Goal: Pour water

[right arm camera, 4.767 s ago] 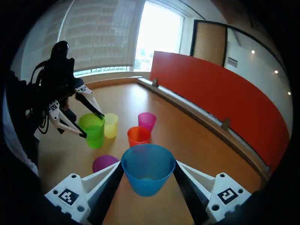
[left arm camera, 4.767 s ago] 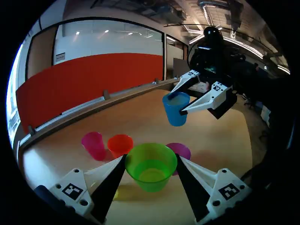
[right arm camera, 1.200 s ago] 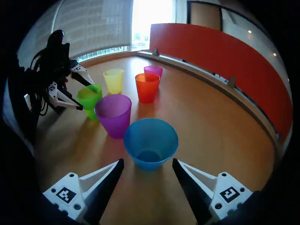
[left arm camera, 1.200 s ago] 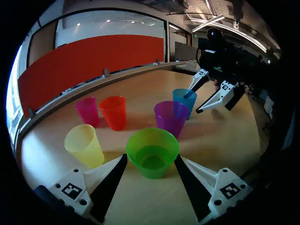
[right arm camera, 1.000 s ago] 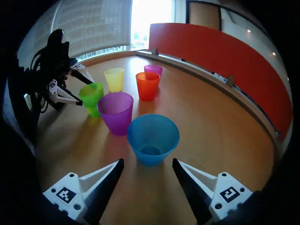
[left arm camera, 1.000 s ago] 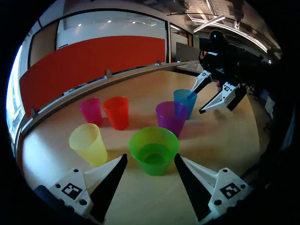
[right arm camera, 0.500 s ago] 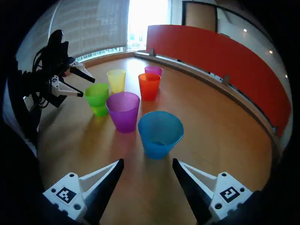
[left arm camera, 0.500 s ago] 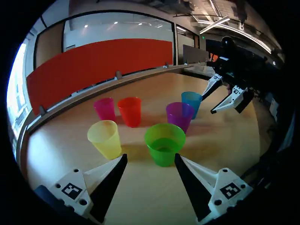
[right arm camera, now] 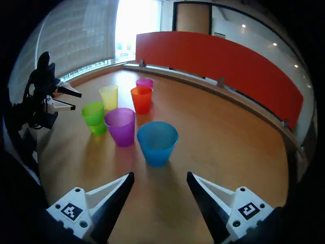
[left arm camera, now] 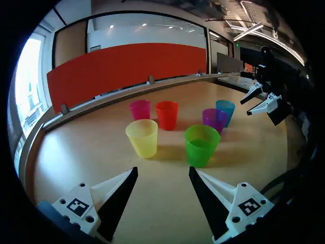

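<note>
Holdings on the table [left arm camera: 81, 162], light wood:

1. Green cup [left arm camera: 202, 145]: translucent plastic, tapered, upright. A liquid line shows through its wall. It stands just ahead of my left tongs [left arm camera: 162, 168] and a little to their right, apart from both fingers.
2. Blue cup [right arm camera: 157, 143]: translucent plastic, same tapered shape, upright with its mouth open. It stands just ahead of my right tongs [right arm camera: 159, 174], clear of both fingers. I cannot tell whether it holds anything.
3. Purple cup [right arm camera: 120, 126]: upright, between the green and the blue, close beside the blue.
4. Yellow cup [left arm camera: 142, 138]: upright, beside the green.
5. Orange cup [left arm camera: 167, 115] and pink cup [left arm camera: 140, 110]: upright, side by side behind the others, nearer the red partition [left arm camera: 122, 69].

Left tongs: spread wide, gripping nothing, low over bare table.
Right tongs: spread wide, gripping nothing, low over bare table.
</note>
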Tool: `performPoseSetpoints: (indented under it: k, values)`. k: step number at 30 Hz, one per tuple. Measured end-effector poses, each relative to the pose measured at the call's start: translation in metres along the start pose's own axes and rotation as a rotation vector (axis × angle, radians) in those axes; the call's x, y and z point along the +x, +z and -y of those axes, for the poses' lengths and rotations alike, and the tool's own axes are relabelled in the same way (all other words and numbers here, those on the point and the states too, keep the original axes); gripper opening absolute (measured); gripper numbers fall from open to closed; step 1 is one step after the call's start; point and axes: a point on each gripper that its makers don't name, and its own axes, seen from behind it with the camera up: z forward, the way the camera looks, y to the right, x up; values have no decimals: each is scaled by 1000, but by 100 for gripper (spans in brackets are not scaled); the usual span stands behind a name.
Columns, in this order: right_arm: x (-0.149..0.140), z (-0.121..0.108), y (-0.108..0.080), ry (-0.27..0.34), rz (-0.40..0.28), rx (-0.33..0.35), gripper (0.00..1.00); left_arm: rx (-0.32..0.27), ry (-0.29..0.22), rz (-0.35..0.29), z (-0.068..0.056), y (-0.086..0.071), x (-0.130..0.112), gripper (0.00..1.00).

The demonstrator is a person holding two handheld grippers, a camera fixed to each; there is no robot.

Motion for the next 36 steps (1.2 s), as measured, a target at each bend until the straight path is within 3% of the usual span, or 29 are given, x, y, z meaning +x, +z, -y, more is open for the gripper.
performPoseSetpoints:
  k: [12,20,36]
  values:
    - [12,-35,-43,61,-90,-194,100,128,-99,-73,48,-30,4,93]
    - [25,-53,-65,69,-172,-305,100,205,-147,-131,71,-49,11,93]
    - [73,-69,-63,109,-384,-446,100,334,-194,-265,105,-69,39,93]
